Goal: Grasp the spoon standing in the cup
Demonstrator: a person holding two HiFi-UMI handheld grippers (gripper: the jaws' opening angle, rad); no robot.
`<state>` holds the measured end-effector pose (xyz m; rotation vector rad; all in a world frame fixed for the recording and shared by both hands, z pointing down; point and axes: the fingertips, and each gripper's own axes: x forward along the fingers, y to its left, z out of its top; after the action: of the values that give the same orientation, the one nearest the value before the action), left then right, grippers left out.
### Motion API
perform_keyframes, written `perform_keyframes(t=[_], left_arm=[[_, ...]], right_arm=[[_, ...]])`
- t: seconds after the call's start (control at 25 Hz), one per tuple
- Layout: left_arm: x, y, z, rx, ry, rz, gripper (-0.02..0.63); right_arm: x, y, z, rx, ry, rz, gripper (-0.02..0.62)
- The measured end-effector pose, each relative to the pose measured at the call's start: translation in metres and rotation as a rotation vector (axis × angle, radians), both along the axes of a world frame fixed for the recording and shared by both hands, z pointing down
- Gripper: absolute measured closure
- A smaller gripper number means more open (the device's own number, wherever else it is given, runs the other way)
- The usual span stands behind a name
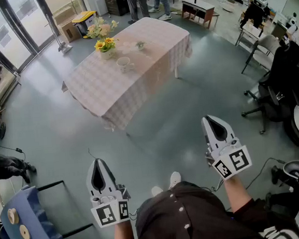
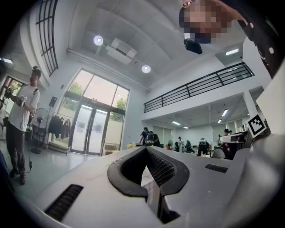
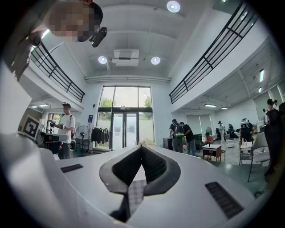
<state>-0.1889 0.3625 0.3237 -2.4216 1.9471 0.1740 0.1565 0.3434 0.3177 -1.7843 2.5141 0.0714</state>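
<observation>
Dark shirt; grey floor; checked table bearing cup

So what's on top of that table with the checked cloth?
A white cup, a pot of yellow flowers and one small thing too far off to name. The checked cloth covers the tabletop, so the table's own surface is hidden.

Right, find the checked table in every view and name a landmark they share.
Head view: checked table, upper centre, far ahead.
Left gripper view: almost all hidden behind the shut left claw; a pale sliver in its gap is probably the table.
Right gripper view: its checks show through the shut right claw's gap.
Shared landmark: glass doors, beyond the table.
</observation>
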Motion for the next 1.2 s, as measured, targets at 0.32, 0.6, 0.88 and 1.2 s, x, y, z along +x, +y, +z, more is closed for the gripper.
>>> perform_keyframes(t=[0.32, 0.6, 0.88, 1.2], left_arm=[[0.003, 0.0, 0.004, -0.012, -0.006, -0.002, 0.594], [0.014, 0.005, 0.005, -0.015, -0.015, 0.002, 0.594], [0.021, 0.007, 0.008, -0.026, -0.018, -0.005, 0.594], [0.036, 0.006, 0.008, -0.034, -0.024, -0.014, 0.594]], right_arm=[[-0.002, 0.001, -0.001, 0.011, -0.049, -0.023, 0.6], [0.001, 0.005, 0.0, 0.019, -0.028, -0.046, 0.598], [-0.004, 0.007, 0.0, 0.03, -0.008, -0.104, 0.46], [0.007, 0.003, 0.0, 0.033, -0.023, -0.131, 0.341]])
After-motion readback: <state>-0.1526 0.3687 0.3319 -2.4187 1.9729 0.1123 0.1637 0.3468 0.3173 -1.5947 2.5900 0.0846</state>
